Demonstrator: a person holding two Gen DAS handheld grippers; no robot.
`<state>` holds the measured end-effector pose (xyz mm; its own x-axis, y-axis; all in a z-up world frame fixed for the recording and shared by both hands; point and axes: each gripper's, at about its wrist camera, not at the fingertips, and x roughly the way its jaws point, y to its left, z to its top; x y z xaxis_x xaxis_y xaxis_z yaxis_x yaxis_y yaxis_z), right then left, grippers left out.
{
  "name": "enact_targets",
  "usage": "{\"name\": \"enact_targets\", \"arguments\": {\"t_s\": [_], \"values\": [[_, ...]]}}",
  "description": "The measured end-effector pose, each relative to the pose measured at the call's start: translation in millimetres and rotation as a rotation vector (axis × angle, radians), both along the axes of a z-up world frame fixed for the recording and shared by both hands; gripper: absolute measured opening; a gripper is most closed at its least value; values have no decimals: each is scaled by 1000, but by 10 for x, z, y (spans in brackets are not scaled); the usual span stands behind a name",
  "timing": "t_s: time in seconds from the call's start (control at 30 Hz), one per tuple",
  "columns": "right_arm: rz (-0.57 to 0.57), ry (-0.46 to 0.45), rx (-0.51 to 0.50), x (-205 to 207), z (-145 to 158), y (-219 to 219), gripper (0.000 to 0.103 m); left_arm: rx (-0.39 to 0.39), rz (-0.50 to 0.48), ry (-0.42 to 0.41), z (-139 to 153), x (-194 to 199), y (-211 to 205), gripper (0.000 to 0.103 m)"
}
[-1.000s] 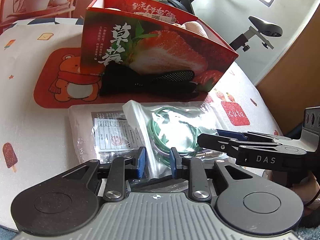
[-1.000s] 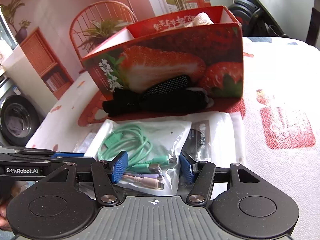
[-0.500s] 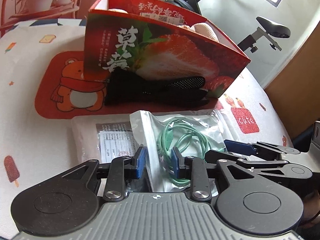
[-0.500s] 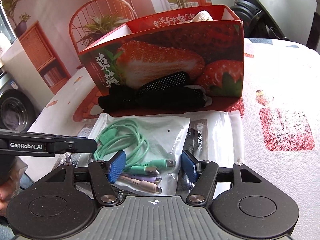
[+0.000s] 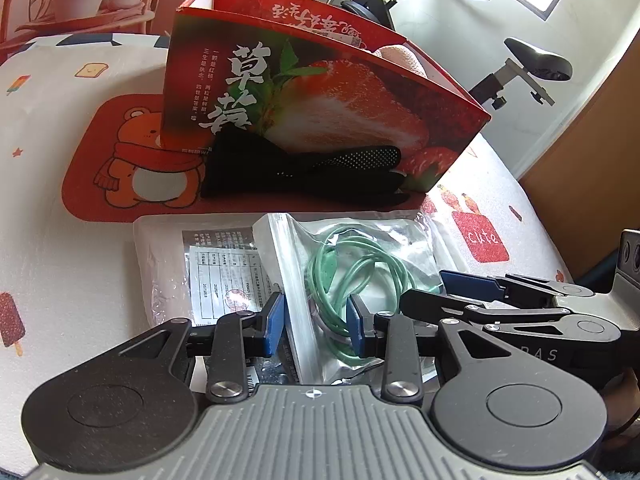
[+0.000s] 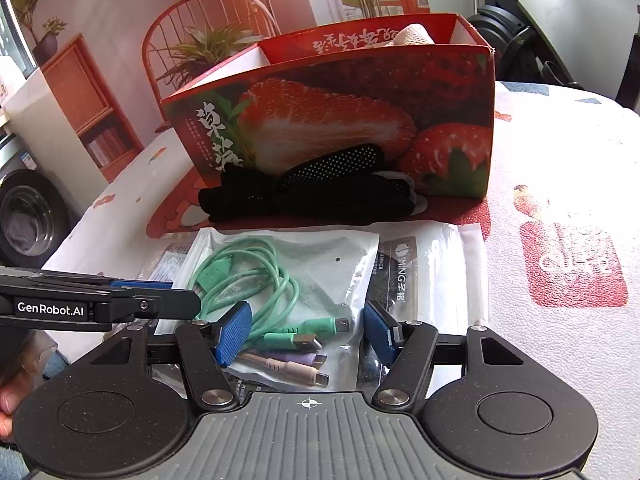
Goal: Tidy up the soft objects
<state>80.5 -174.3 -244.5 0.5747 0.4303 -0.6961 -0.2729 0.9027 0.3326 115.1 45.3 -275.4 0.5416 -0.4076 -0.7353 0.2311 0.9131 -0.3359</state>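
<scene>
The strawberry box (image 6: 340, 120) hides most of the beige thing (image 6: 412, 35) inside; the lower packet's (image 5: 168, 264) label print is too small to read.

Left tongs (image 6: 116, 300) arm reads "GenRobot.AI" in white in the right wrist view. Red strawberry box (image 5: 320, 96) shows large white Chinese "草莓" on its front, small columns beside it unreadable; red patch on the tablecloth (image 5: 478, 238) reads "cute". Flat white packet (image 6: 404, 280) label reads "MING"; right tongs (image 5: 472, 292) body shows partial "AS".
</scene>
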Motion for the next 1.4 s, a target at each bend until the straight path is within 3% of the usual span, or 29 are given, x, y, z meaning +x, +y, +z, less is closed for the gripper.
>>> {"name": "enact_targets", "arguments": {"t_s": [0.5,0.83,1.03,1.17,1.27,1.4], "values": [[8,-12,-37,-8,4,64,63,-1,-1,-1,-10,2,-5,35],[34,-14,20,-14,31,60,61,8,-7,-20,14,-23,-21,35],[19,-48,76,-16,125,-14,50,-33,-1,-48,98,-50,45,33],[48,-117,97,-38,302,-39,33,-96,-38,-121,282,-102,53,22],[73,-168,46,-32,427,24,31,-31,-52,-145,357,-109,-58,22],[59,-108,8,30,342,55,32,11,21,-62,192,-66,19,22]]}}
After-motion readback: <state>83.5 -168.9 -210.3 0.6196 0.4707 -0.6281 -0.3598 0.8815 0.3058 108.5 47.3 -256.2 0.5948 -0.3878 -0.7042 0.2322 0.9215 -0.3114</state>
